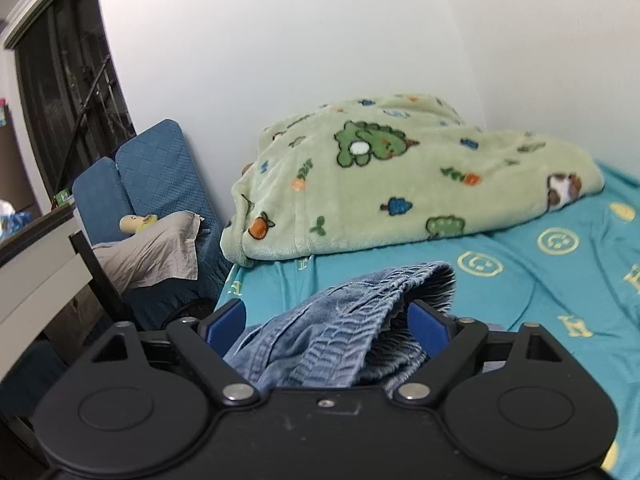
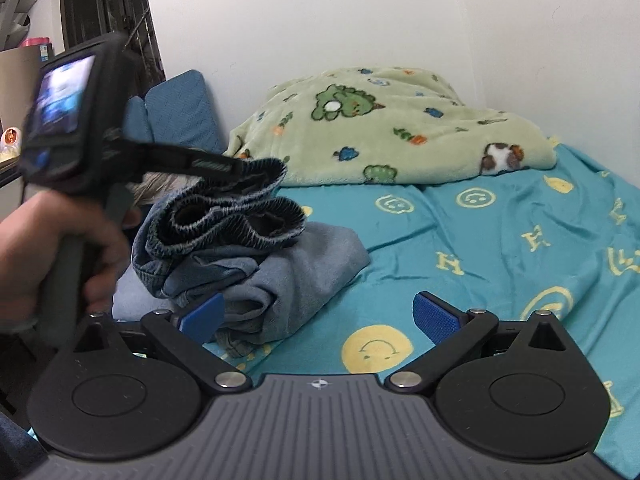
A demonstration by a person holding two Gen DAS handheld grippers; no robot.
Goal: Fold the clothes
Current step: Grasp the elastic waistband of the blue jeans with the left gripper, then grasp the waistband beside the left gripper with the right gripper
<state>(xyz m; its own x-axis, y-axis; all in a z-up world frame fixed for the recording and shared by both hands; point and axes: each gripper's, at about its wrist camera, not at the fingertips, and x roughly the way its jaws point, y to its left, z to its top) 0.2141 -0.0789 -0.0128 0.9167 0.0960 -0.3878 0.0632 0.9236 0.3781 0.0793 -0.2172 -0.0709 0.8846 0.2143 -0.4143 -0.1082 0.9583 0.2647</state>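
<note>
The left gripper [image 1: 326,330] is lifting the crumpled blue denim garment [image 2: 240,248] by its elastic waistband [image 2: 236,216], fingers clamped on it, above the turquoise bed sheet [image 2: 500,240]; the right gripper [image 2: 318,320] is waiting, fingers apart. The denim looks soft, fairly heavy; the waistband hem seems the best hold.

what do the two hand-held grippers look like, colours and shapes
The left hand-held gripper is matte black: round discs, angled link arms with silver rivets, blue ribbed finger pads. The right hand-held gripper matches, with a grey ribbed base bearing a small crosshair mark.
</note>
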